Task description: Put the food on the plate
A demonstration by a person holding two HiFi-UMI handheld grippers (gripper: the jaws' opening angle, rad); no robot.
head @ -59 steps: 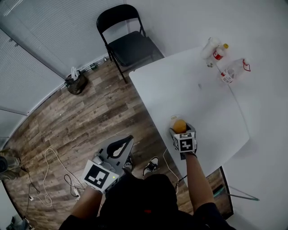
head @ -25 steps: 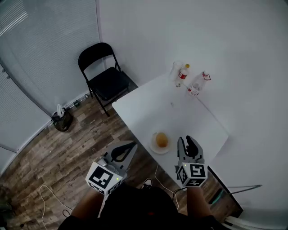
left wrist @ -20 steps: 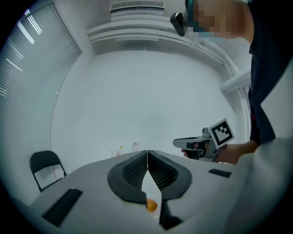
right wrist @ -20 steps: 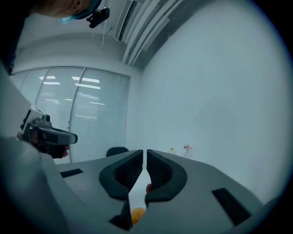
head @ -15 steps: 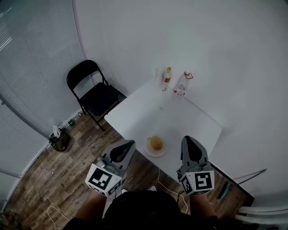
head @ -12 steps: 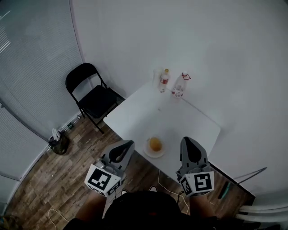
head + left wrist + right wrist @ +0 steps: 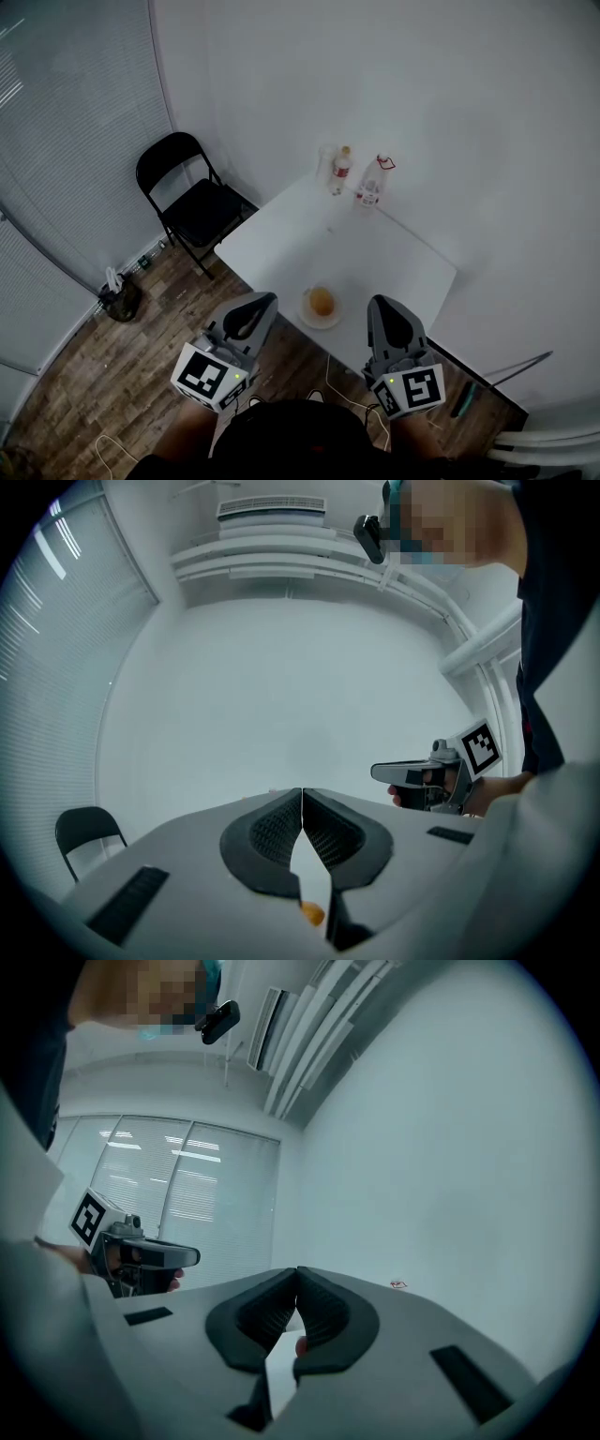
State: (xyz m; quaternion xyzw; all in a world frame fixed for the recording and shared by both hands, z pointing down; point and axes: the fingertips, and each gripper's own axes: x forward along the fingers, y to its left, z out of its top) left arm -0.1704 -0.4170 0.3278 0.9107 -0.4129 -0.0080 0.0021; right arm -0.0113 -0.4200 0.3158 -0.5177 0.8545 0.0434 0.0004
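Orange food (image 7: 322, 301), white plate (image 7: 323, 325), white table (image 7: 375, 253), black chair (image 7: 202, 211), brown wood-grain floor (image 7: 122, 366).

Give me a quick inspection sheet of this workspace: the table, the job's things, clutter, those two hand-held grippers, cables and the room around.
Surface: white table, set into the corner of the room.
Job's things: orange food lying on the plate, close to the table's near edge.
Clutter: yellow-capped bottle and clear bottle at the far corner.
Grippers: left gripper and right gripper both have fingers shut with nothing held; both are short of the table.
Cables: light cable on the floor under the near edge.
Surroundings: black folding chair, window blinds, wood floor, small bag by the wall.
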